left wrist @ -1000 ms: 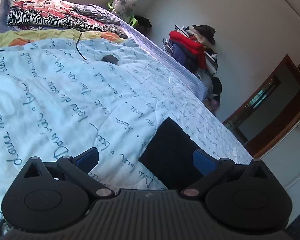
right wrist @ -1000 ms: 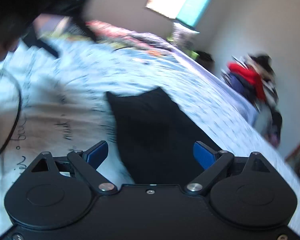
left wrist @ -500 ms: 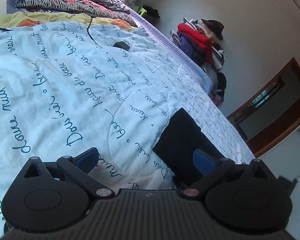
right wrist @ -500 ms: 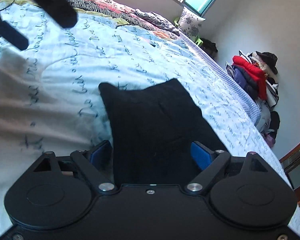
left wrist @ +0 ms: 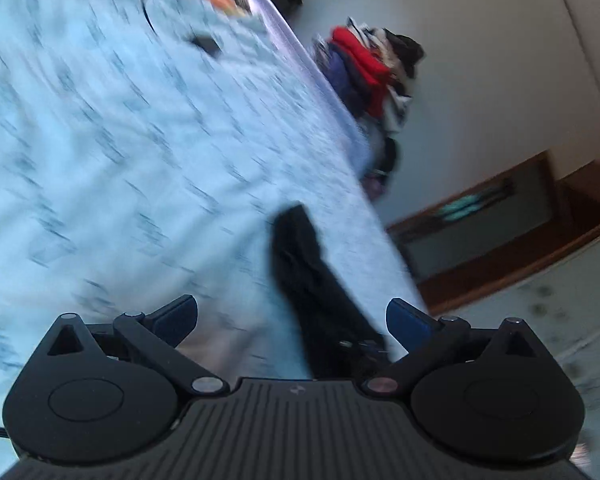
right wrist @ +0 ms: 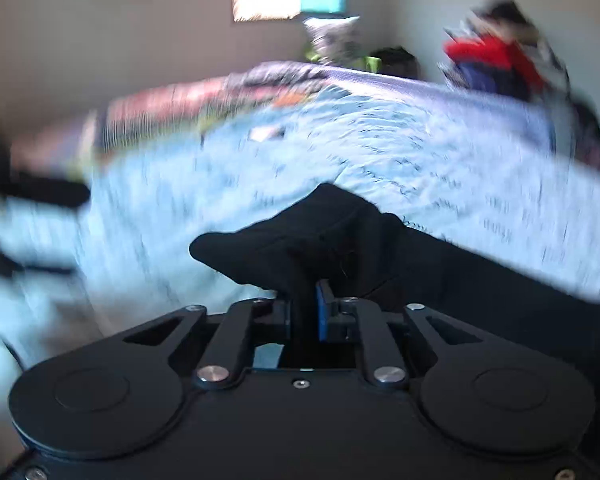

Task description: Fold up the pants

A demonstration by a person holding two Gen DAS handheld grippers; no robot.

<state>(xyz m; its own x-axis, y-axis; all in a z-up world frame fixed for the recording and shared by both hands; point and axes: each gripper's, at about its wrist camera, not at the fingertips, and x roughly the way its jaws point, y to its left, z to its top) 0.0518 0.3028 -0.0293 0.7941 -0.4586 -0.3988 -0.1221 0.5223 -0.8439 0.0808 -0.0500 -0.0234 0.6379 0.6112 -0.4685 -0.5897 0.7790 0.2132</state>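
The black pants (left wrist: 308, 272) lie on a light blue bedspread with dark lettering (left wrist: 120, 140). In the left wrist view they run as a narrow dark strip up from between the blue pads of my left gripper (left wrist: 291, 305), which is open and not pressing on them. In the right wrist view my right gripper (right wrist: 303, 304) is closing, its pads pinched on a bunched, raised fold of the pants (right wrist: 340, 232). A blurred dark shape at the left edge (right wrist: 32, 192) may be the other gripper. Both views are motion-blurred.
A pile of red, blue and dark clothes (left wrist: 364, 64) stands beyond the bed's right edge by the wall. A small black object (left wrist: 206, 44) and a thin cable lie further up the bedspread. Patterned blankets and a pillow (right wrist: 332, 36) sit at the head. A wooden doorway (left wrist: 480, 216) is at right.
My right gripper went from wide open over the flat pants to pinched on them, and the cloth is bunched and lifted. Both views have rolled and blurred; the left gripper stays open.
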